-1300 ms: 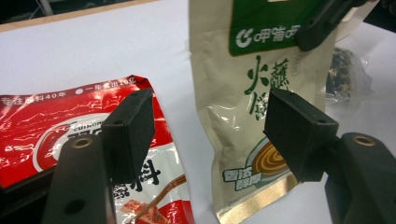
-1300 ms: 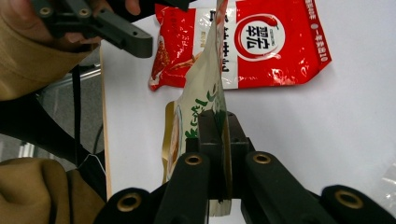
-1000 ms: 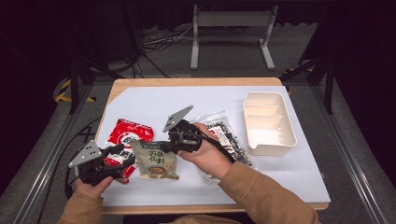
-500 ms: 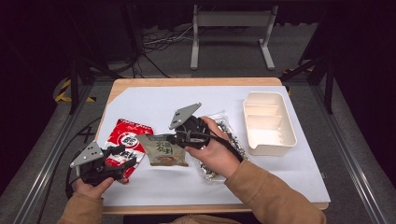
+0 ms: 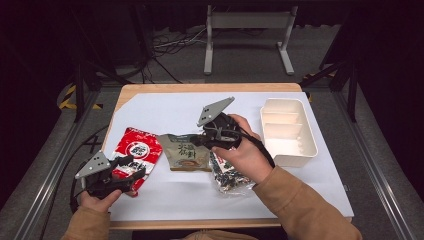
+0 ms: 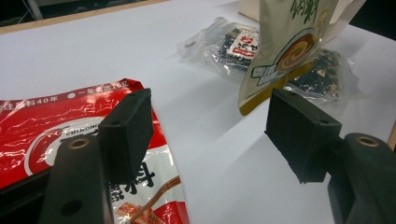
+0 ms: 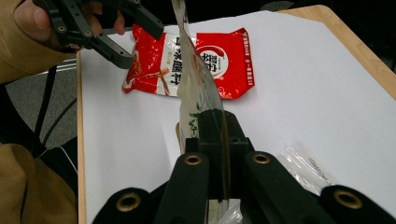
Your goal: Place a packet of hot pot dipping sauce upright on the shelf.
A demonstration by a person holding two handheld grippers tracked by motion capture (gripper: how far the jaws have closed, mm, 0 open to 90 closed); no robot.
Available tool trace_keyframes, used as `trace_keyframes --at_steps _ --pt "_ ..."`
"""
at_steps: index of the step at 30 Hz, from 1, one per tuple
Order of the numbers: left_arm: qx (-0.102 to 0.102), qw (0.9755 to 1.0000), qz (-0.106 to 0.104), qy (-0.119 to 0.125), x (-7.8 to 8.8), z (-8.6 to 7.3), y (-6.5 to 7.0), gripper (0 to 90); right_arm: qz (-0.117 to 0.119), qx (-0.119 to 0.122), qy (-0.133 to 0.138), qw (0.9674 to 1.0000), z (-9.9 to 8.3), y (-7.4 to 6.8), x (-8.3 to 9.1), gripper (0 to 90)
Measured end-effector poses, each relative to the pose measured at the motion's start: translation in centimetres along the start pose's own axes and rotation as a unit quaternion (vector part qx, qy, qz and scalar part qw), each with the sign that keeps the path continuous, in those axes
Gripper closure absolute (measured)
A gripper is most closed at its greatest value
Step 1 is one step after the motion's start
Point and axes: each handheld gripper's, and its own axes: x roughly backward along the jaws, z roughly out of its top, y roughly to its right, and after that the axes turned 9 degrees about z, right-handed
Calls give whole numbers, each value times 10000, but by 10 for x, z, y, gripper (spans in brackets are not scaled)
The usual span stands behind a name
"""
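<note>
My right gripper (image 5: 198,142) is shut on the top edge of a tan-green snack packet (image 5: 187,153) and holds it lifted above the white sheet at mid-table. In the right gripper view the packet (image 7: 198,88) runs edge-on out of the closed jaws (image 7: 215,122). My left gripper (image 5: 131,169) stands open at the front left, low over the near end of a red packet (image 5: 136,150). In the left gripper view its jaws (image 6: 212,126) gape with bare sheet between them; the red packet (image 6: 42,126) lies under the left jaw and the tan packet (image 6: 285,46) hangs beyond.
A clear bag of dark snacks (image 5: 227,174) lies under the right hand. A white divided tray (image 5: 289,131) stands at the right. White sheet (image 5: 165,107) covers the wooden table; its far half is bare.
My right gripper has risen and moved right and away, lifting the tan packet off the sheet. The left gripper has stayed in place, open.
</note>
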Motion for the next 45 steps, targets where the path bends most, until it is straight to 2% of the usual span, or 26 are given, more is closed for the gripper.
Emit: trace_keyframes --at_steps 7,14,16,27,33,39,45 --pt "4 10000 17 -13 0 0 0 324 -87 88 40 9999 -5 8 21 900" --pt "55 10000 38 -46 2 -3 -1 324 -192 38 130 9997 -11 16 42 900" --pt "92 9999 69 -55 4 -4 -1 324 -234 17 165 9996 -14 21 53 900" --pt "121 9998 110 -64 4 -4 0 323 -445 30 159 9989 -23 35 82 900" --pt "117 9998 119 -79 3 -5 -1 322 -610 9 275 9978 -30 45 102 900" --pt "145 9998 132 -80 3 -5 -2 322 -751 -38 299 9967 -36 53 114 900" --pt "101 9998 137 -110 1 -5 -2 322 -948 -77 307 9950 -44 68 131 900"
